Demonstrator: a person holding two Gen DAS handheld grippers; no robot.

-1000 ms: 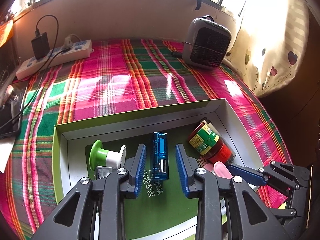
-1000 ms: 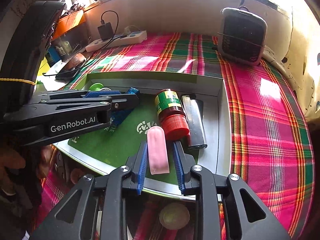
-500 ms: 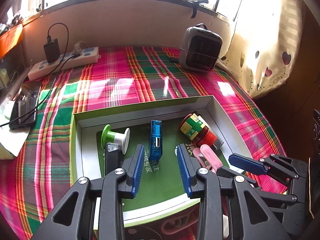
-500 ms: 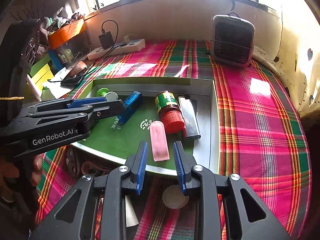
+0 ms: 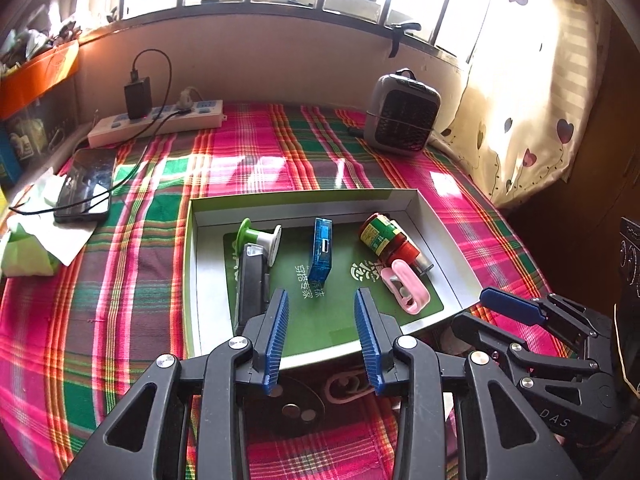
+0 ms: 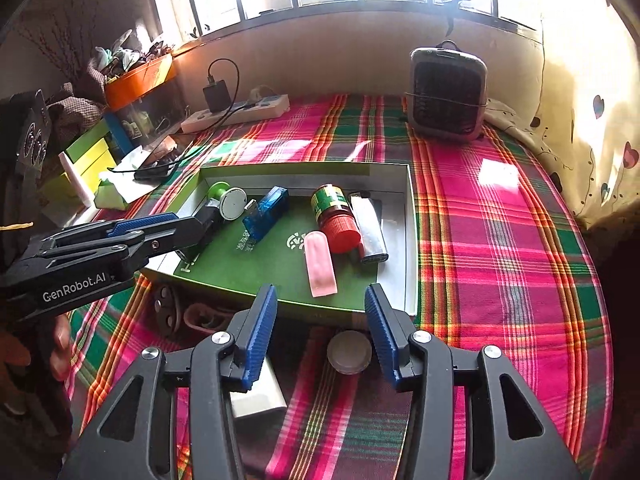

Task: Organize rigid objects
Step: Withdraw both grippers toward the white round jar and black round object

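Tray [image 6: 408, 240]: one flat box with a green floor is sitting on the plaid cloth [image 6: 500, 240], and six things are lying in it.
Spool [image 5: 256, 236]: one green and white spool is lying on its side at the far left of the tray, its ends pointing left and right.
Stapler [image 5: 250, 280]: one dark stapler is lying just in front of the spool, its long side running front to back.
Blue stick [image 5: 321, 254]: one blue stick is lying in the middle, its long side running front to back.
Bottle [image 6: 334, 216]: one bottle is lying down, its red cap pointing to the near edge.
Pink case [image 6: 319, 264]: one pink case is lying long-ways, touching the cap.
Lighter [image 6: 368, 228]: one silver lighter is lying beside the bottle on the right.
Left gripper [image 5: 322, 338]: it is standing partly open and holding nothing.
Right gripper [image 6: 322, 330]: its jaws are opening, with nothing between them.
Change: both grippers are now farther back than a second ago; the pink case was between the right jaws then.
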